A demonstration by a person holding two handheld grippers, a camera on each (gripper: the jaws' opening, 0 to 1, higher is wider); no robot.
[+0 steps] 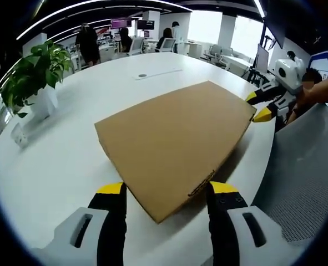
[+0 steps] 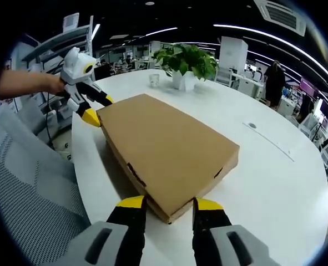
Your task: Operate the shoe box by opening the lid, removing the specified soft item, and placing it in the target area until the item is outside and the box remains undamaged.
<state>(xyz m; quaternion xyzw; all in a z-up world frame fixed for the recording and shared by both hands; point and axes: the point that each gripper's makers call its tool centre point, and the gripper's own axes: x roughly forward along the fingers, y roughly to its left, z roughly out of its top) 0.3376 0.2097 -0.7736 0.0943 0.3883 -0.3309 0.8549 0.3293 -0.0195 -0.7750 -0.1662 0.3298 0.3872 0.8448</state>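
Cardboard shoe box lies flat, lid shut, on the white bench. Left gripper has its jaws spread wide at one corner, not touching. Right gripper straddles the opposite corner, jaws apart. Left gripper view catches a potted plant and a grey mesh chair; right gripper view adds a small glass beside the plant.

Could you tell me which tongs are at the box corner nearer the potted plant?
The left tongs: they straddle the box corner at the plant's end; the right tongs straddle the opposite one.
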